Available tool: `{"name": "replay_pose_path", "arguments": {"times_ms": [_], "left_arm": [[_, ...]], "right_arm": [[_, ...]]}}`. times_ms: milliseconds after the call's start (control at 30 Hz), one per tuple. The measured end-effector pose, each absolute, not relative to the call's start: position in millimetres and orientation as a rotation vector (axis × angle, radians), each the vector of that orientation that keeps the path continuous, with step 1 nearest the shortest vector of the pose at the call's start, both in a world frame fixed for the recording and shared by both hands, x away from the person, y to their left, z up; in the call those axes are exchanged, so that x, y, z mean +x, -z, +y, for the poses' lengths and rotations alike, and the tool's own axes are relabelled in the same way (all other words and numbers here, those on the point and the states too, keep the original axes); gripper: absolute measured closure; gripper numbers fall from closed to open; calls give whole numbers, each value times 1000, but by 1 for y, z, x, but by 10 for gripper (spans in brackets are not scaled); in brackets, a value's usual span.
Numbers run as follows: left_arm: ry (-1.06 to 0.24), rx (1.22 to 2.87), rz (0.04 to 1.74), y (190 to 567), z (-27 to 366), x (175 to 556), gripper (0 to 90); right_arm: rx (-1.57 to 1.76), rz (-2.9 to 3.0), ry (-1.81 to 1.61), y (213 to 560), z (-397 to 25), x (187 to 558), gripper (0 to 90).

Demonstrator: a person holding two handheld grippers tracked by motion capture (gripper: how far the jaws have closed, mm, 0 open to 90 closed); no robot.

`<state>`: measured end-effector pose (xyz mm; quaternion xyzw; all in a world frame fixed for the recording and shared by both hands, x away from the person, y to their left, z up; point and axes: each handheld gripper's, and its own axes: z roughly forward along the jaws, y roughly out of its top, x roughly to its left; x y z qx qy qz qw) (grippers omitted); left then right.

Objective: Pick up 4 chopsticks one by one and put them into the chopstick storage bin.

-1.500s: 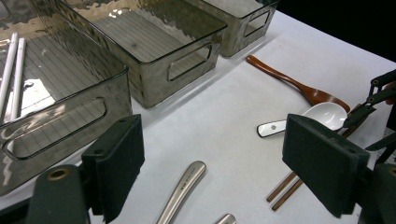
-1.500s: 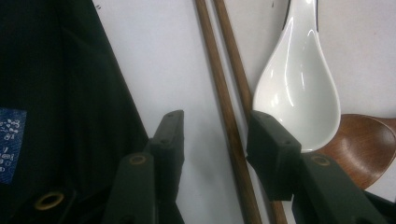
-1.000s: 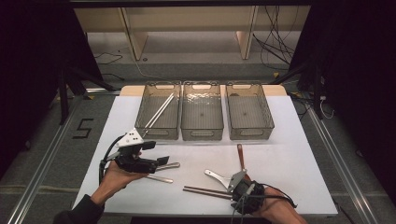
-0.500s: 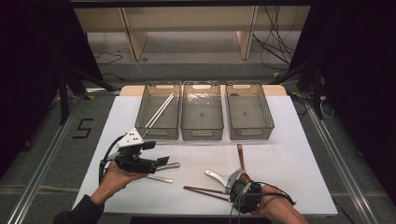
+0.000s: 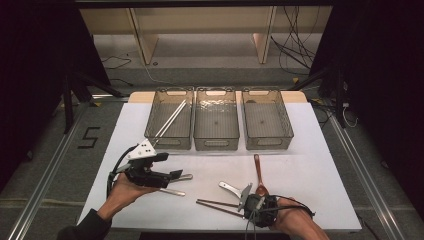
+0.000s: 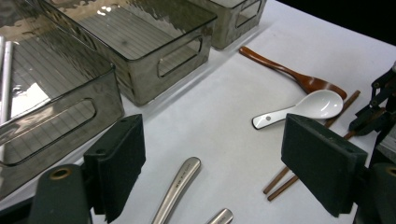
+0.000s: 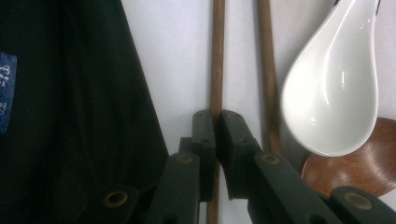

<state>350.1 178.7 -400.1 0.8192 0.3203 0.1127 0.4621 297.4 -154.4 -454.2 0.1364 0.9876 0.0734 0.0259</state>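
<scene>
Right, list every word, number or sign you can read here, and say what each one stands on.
"5": a black figure marked on the grey floor left of the white table.
Blue label at the left edge of the right gripper view: pale marks, too small to read.
Nothing else carries readable text.

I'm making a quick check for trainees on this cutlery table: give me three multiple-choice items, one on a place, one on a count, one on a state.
1. Where do the metal chopsticks lie?
A. in the left bin
B. in the middle bin
C. on the sheet

2. How many clear bins stand in the row?
A. two
B. three
C. four

3. How is the right gripper set?
A. wide open over the white spoon
B. shut on nothing
C. shut on one wooden chopstick

Answers: 
1 A, the high view shows them slanting inside the left bin. 
2 B, three stand side by side there. 
3 C, its jaws pinch the wooden chopstick, beside the white spoon.
</scene>
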Motion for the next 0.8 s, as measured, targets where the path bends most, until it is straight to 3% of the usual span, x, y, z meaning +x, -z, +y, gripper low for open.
{"name": "replay_pose_path", "arguments": {"times_ms": [400,800], "left_arm": [[-199,2285,548,409,129,341,226],[-149,2536,279,421,80,333,331]], "right_arm": [[364,2991,-360,434,-153,294,854],[310,2959,-367,428,-143,294,854]]}}
